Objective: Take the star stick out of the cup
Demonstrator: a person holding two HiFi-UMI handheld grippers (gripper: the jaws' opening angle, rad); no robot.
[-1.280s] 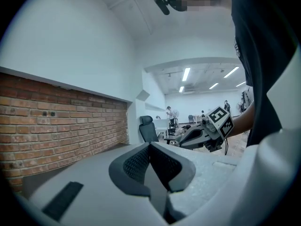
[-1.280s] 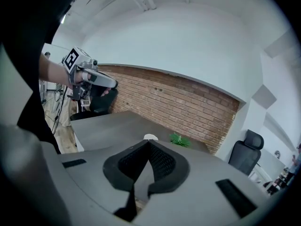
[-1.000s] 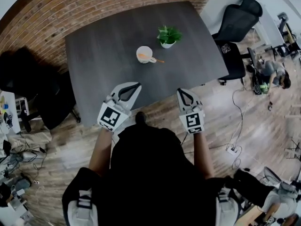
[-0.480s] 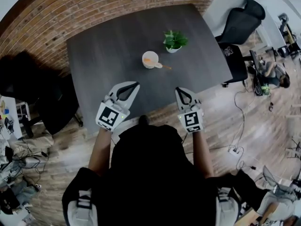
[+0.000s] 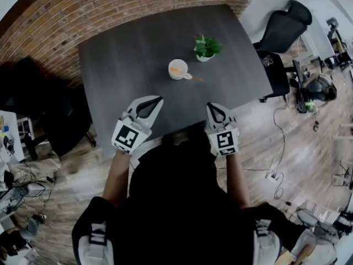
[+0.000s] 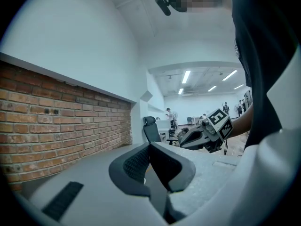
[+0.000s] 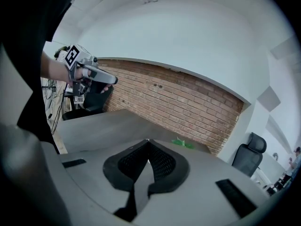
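Hardly shifting since a second ago, the left gripper and right gripper are hovering at lower middle of the frame over the counter's near edge, each with jaws pressed together on nothing. Higher in the frame, well apart from both, the white cup is holding the orange star stick, which is leaning out rightward, with a potted plant near it. The reach seems to be only beginning. Next, the right gripper needs opening and advancing toward the stick.
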